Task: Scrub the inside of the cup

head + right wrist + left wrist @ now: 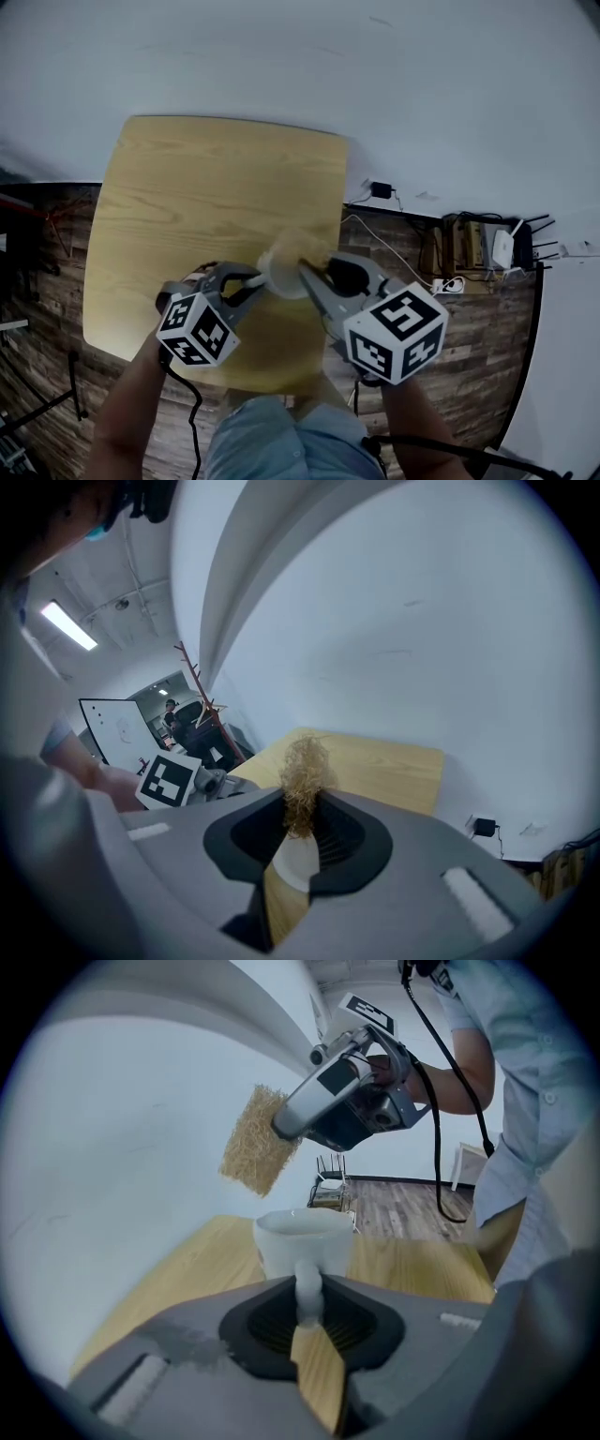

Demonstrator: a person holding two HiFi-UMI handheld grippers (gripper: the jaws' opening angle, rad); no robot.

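A white cup point(302, 1239) is lifted over the wooden table point(187, 206), with my left gripper point(307, 1297) shut on its handle. In the head view the cup point(281, 272) sits between the two grippers, the left gripper point(255, 279) at its left. My right gripper point(302, 813) is shut on a straw-coloured loofah scrubber point(305, 775). In the left gripper view the scrubber point(258, 1140) hangs above and to the left of the cup's rim, clear of it. The right gripper point(314, 272) points toward the cup from the right.
The table stands against a white wall. On the dark plank floor to the right lie cables, a power strip point(448, 284) and a router point(503, 248). A small rack point(330, 1183) stands beyond the table. The person's legs point(281, 436) are at the near edge.
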